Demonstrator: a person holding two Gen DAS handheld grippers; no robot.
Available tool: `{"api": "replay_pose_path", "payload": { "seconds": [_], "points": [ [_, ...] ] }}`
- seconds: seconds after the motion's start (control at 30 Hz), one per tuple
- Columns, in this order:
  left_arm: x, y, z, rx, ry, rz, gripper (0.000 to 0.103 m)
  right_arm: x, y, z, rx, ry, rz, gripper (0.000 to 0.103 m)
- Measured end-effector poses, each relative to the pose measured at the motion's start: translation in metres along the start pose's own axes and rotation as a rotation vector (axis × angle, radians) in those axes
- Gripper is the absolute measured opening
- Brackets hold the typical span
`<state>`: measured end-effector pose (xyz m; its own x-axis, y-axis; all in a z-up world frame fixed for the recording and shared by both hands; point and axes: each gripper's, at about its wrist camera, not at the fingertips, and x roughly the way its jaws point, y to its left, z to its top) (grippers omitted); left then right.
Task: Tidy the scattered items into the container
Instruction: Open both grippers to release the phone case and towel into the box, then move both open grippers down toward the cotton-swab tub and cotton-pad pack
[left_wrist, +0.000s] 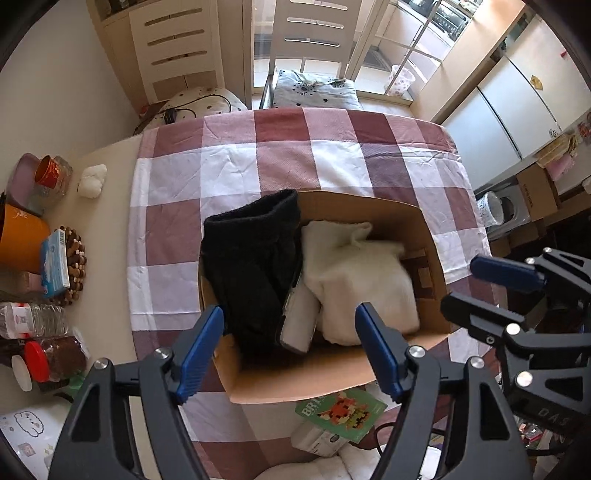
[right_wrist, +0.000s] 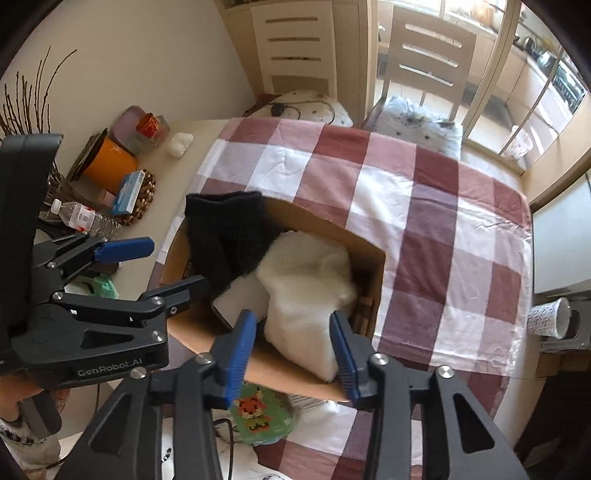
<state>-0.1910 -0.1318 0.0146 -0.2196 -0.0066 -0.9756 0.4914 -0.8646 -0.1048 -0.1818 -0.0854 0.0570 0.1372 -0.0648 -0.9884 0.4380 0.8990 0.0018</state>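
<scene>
Black knit garment (left_wrist: 255, 266) is soft, light and floppy; half in the cardboard box (left_wrist: 332, 376), its cuff draped over the far-left rim. Best pinched at a bunched fold, then pushed down. White fleece cloth (left_wrist: 365, 280) is equally soft and fills the right side; a flat white slab-like item (left_wrist: 299, 321) is wedged between the two. Green brick-toy box (left_wrist: 340, 413) is stiff and light; it lies on the bench outside the box, grab by its edges. Left gripper (left_wrist: 290, 350) and right gripper (right_wrist: 291, 354): fingers spread, pinching nothing, over the box.
</scene>
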Motion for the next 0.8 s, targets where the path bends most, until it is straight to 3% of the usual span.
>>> {"api": "replay_pose_path", "payload": {
  "seconds": [0.43, 0.8],
  "points": [
    [-0.011, -0.001, -0.008, 0.004, -0.003, 0.013, 0.075, -0.005, -0.008, -0.008, 0.013, 0.002, 0.009, 0.048],
    [-0.019, -0.001, -0.034, -0.007, 0.003, 0.016, 0.076, -0.013, -0.008, -0.04, 0.028, -0.001, 0.015, 0.048]
  ]
}}
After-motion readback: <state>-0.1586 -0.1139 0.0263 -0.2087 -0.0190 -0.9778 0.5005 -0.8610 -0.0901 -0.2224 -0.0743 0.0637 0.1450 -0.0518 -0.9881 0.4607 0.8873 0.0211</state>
